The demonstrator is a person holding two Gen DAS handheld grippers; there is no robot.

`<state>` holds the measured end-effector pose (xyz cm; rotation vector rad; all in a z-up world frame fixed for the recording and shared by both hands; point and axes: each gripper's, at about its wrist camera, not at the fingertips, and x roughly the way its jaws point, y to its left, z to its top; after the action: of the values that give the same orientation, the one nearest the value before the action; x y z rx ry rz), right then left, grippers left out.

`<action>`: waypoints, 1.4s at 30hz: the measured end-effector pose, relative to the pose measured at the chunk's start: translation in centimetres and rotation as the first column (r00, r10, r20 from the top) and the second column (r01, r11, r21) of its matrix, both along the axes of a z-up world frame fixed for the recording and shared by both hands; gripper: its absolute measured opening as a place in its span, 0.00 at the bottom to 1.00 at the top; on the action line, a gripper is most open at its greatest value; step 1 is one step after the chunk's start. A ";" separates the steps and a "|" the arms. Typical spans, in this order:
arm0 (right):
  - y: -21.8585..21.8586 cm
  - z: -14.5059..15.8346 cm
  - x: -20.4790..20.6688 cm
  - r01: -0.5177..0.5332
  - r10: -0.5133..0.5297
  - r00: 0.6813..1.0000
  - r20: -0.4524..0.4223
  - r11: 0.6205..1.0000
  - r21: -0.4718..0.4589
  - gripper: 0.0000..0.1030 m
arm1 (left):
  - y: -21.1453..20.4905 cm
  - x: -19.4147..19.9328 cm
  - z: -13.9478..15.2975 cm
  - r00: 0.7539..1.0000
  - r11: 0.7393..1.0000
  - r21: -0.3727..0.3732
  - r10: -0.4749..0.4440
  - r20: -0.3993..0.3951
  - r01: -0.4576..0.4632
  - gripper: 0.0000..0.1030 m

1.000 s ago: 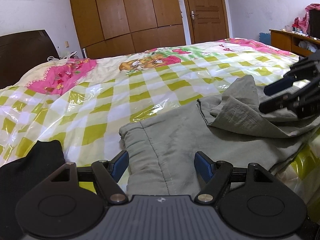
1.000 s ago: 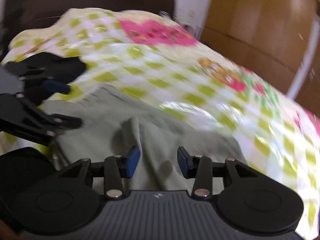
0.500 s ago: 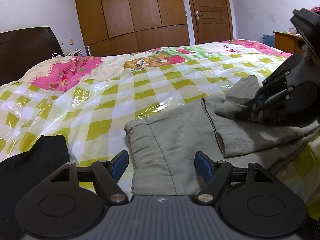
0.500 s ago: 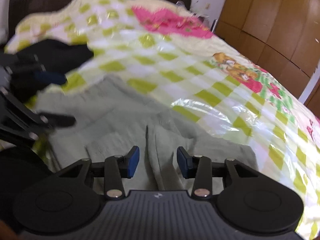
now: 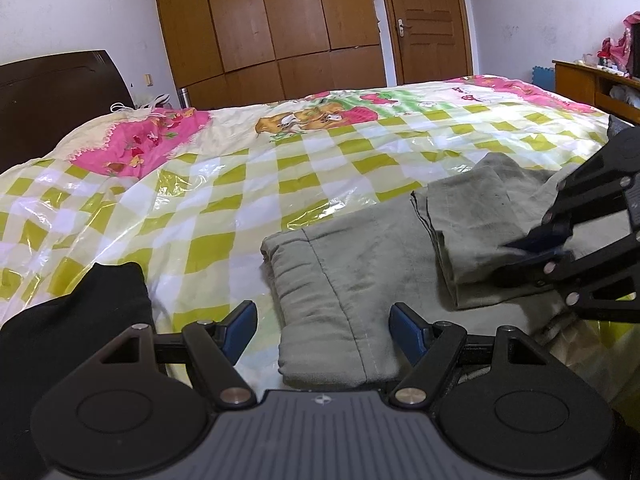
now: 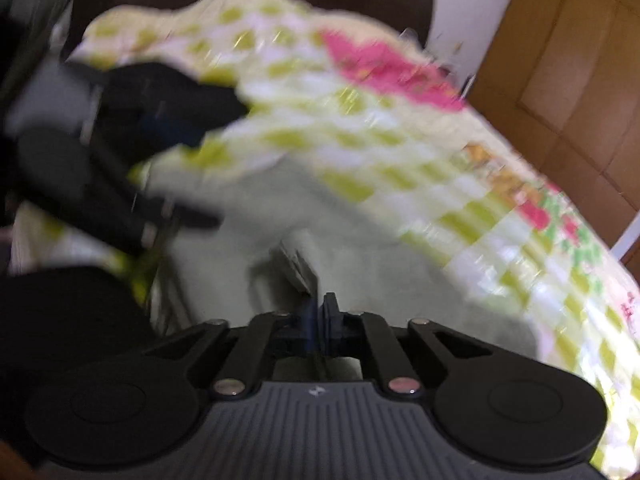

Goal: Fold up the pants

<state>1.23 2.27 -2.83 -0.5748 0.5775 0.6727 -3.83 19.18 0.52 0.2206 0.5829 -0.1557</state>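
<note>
Grey-green pants (image 5: 352,264) lie on the bed, partly folded, with the legs laid over the waist part. My left gripper (image 5: 324,328) is open and hovers just over the near waistband edge, holding nothing. My right gripper (image 5: 536,246) comes in from the right and is shut on the folded leg cloth (image 5: 472,236). In the blurred right wrist view the right gripper (image 6: 320,314) is closed with pale pants cloth (image 6: 360,256) between its tips. The left gripper (image 6: 120,176) shows there at the left.
A yellow-green checked bedcover (image 5: 240,184) under clear plastic covers the bed. A black garment (image 5: 80,320) lies at the near left. A dark headboard (image 5: 52,96) is at the left, wooden wardrobe doors (image 5: 280,24) behind, a wooden desk (image 5: 592,84) at the far right.
The right gripper went from open to shut on the folded leg cloth. The left gripper stayed open over the waistband and shifted slightly.
</note>
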 end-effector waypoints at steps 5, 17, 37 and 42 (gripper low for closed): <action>-0.6 0.2 -1.2 -0.026 0.028 0.998 0.048 0.999 -0.028 0.24 | -0.1 0.0 0.1 1.000 1.000 0.006 -0.005 0.004 0.005 0.82; 1.3 -1.3 -2.2 -0.133 0.141 0.988 0.054 0.982 -0.134 0.34 | 0.3 -0.4 0.0 1.000 1.000 -0.014 0.002 0.008 -0.002 0.82; -3.8 3.4 3.7 0.294 -0.246 0.948 -0.200 0.918 0.265 0.04 | -3.1 1.3 0.6 0.985 0.984 0.050 -0.172 0.015 0.171 0.83; -6.5 8.0 6.8 0.388 -0.322 0.921 -0.220 0.816 0.429 0.04 | -2.5 0.8 1.1 0.987 0.987 0.031 -0.157 0.028 0.156 0.83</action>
<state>8.03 -4.27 5.16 0.0405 0.6060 0.4688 -3.06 16.70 1.61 0.2966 0.5377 -0.2957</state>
